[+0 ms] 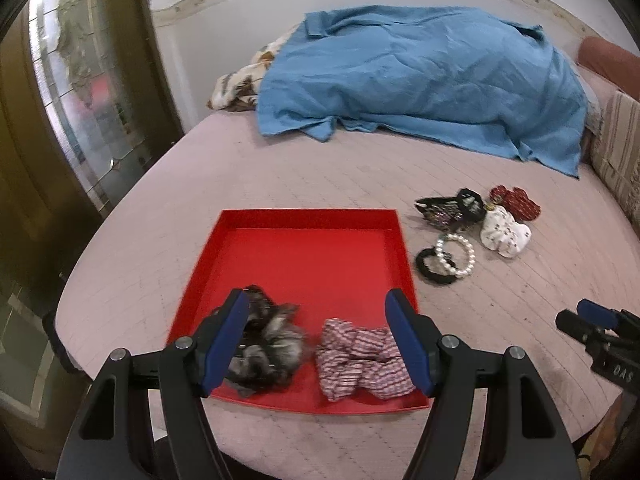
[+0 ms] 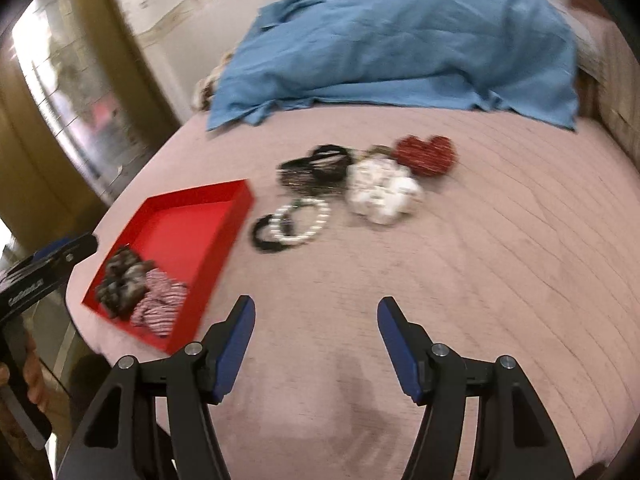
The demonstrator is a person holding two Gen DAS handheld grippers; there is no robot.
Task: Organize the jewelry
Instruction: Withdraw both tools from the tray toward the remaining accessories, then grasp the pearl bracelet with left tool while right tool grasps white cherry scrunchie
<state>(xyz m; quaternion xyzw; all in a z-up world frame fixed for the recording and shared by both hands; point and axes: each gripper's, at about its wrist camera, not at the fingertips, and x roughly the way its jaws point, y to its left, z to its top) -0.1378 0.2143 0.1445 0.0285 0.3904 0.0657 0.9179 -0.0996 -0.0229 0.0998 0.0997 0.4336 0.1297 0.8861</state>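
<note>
The red tray (image 1: 312, 220) is looking like smooth, slightly glossy plastic or card. In it, a grey scrunchie (image 1: 264, 348) is showing a fuzzy, furry nap, and a striped scrunchie (image 1: 360, 364) is looking like crinkled woven cloth. The bed (image 1: 280, 168) is wearing a matt, quilted pink cover. The pearl bracelet (image 1: 456, 256) is gleaming with glossy beads. The blue cloth (image 1: 420, 80) is lying matt and creased. Each claw's fingers (image 2: 236, 336) are showing matt blue pads on black plastic.
</note>
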